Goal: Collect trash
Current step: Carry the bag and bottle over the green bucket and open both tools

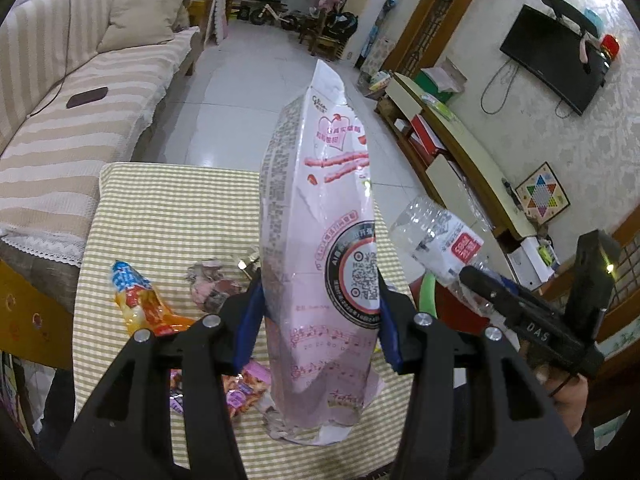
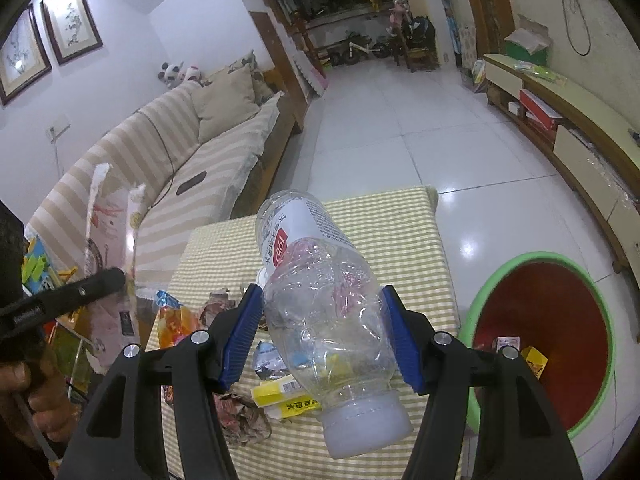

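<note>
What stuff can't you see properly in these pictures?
- Bin, right wrist view: its bottom is mostly hidden by the right tongs; the left wrist view shows only a green sliver.
- Wrappers, left wrist view: partly covered by the pink bag in the left tongs.
- Bottle label: print too small to read.

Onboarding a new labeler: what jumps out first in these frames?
The left gripper holds a tall pink snack bag upright above the checked tablecloth. The right gripper clamps a clear plastic bottle, cap toward the camera. A green-rimmed red bin sits on the floor at right.
</note>
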`<action>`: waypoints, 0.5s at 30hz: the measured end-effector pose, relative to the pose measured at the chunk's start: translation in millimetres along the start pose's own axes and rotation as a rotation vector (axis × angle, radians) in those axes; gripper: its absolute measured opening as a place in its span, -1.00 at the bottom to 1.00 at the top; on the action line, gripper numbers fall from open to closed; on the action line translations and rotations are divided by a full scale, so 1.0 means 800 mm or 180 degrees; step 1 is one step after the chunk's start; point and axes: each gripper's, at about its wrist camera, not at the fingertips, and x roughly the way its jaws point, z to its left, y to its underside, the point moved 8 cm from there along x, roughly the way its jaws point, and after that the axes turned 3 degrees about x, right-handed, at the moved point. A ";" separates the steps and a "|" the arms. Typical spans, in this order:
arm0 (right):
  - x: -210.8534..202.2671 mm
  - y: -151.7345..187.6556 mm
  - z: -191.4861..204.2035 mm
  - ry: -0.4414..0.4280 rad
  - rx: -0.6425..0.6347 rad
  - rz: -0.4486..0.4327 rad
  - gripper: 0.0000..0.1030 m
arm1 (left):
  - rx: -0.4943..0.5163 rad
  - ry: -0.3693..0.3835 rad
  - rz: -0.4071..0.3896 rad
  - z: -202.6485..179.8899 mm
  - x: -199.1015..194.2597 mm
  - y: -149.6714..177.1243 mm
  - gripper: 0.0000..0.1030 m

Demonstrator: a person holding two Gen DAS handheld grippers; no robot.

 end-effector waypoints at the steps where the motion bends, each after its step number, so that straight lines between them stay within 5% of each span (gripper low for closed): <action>1: -0.006 -0.001 -0.004 0.0007 0.0015 -0.0029 0.14 | 0.0024 0.0010 0.0004 -0.004 0.001 0.000 -0.07; 15: -0.068 0.001 -0.133 0.0372 0.0443 -0.0240 0.14 | 0.0465 0.0296 0.0214 -0.132 0.072 0.000 -0.07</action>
